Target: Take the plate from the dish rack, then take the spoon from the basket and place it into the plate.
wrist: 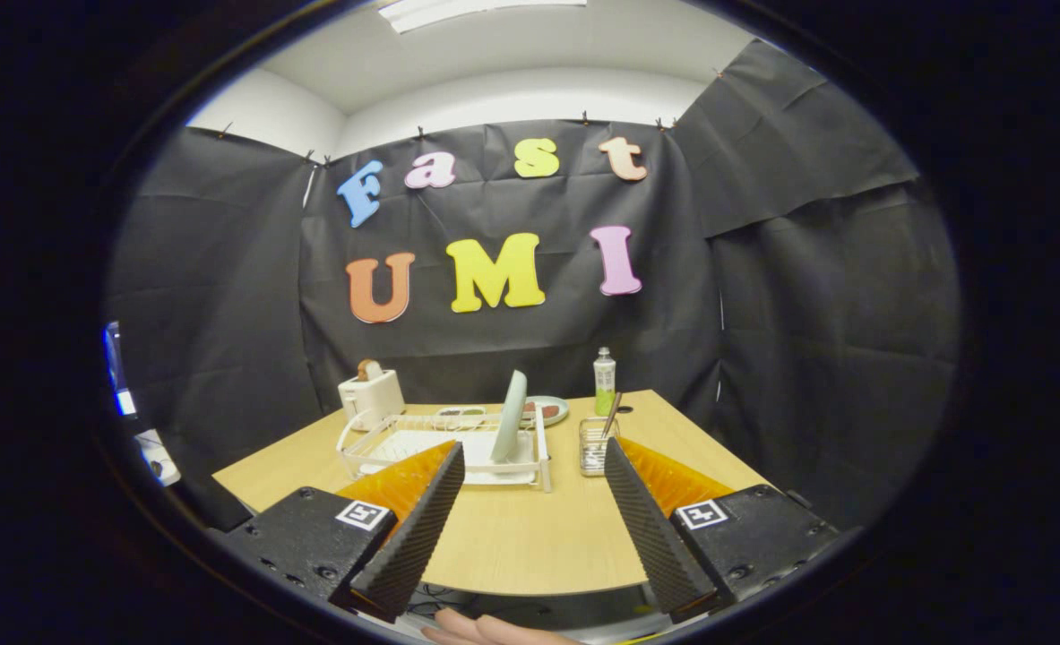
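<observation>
While the gripper point(534, 461) hangs above the near edge of the wooden table point(512, 537), its fingers are spread wide and grasp nothing. Beyond them sits the white dish rack point(440, 452), with the pale plate point(512, 417) standing on edge in its right part. Just right of the rack is the small wire basket point(594, 446), holding the spoon point(612, 414) upright. Behind the rack stand a toaster point(371, 394) and a green bottle point(604, 382).

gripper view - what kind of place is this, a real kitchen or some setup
Likely a staged recording booth, not a real kitchen: black cloth walls surround one wooden table holding a dish rack with a plate, a toaster and a spoon basket. The open gripper hangs before the table.
</observation>
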Demonstrator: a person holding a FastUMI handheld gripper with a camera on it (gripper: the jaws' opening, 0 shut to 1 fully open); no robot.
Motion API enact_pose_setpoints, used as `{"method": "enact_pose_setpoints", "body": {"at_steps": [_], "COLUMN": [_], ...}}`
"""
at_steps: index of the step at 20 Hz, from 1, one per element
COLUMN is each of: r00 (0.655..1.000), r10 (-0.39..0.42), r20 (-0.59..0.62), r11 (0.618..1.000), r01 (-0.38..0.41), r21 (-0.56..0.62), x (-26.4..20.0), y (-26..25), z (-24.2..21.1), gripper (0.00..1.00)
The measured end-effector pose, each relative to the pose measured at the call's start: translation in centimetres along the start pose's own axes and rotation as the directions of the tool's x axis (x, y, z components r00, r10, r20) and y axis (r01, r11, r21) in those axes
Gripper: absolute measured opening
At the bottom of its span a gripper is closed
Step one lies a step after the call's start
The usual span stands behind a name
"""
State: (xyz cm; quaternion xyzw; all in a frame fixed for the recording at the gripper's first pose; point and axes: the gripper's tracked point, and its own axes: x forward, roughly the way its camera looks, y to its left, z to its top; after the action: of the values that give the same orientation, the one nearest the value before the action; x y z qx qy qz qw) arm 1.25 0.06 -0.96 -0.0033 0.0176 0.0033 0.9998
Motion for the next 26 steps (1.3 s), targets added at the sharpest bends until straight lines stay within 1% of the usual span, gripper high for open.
{"method": "enact_pose_setpoints", "body": {"at_steps": [5,8,11,14,15,18,21,22,24,26], "r00": [1.0,0.999,0.994,0.983,0.979,0.971,0.938,0.92,0.886,0.842], "r10": [0.008,0.01,0.025,0.013,0.017,-0.009,-0.016,-0.021,-0.058,-0.098], "r20": [-0.026,-0.052,-0.102,-0.18,-0.202,-0.237,-0.347,-0.392,-0.459,-0.531], "r11": [1.0,1.0,1.0,1.0,1.0,0.999,0.996,0.994,0.991,0.983], "r01": [-0.009,-0.011,-0.025,-0.012,-0.017,0.0,-0.016,-0.024,-0.003,-0.001], "r21": [-0.019,-0.012,0.0,0.006,-0.001,-0.037,-0.09,-0.11,-0.132,-0.184], "x": [2.4,5.5,10.3,15.5,17.2,22.5,27.2,28.6,31.5,34.0], "y": [0.4,0.3,0.3,0.3,0.7,1.5,3.0,3.5,3.8,4.2], "z": [-0.3,0.6,2.2,4.1,4.9,7.9,8.5,8.4,8.3,7.6], "gripper": [1.0,1.0,1.0,1.0,1.0,1.0,1.0,1.0,1.0,1.0]}}
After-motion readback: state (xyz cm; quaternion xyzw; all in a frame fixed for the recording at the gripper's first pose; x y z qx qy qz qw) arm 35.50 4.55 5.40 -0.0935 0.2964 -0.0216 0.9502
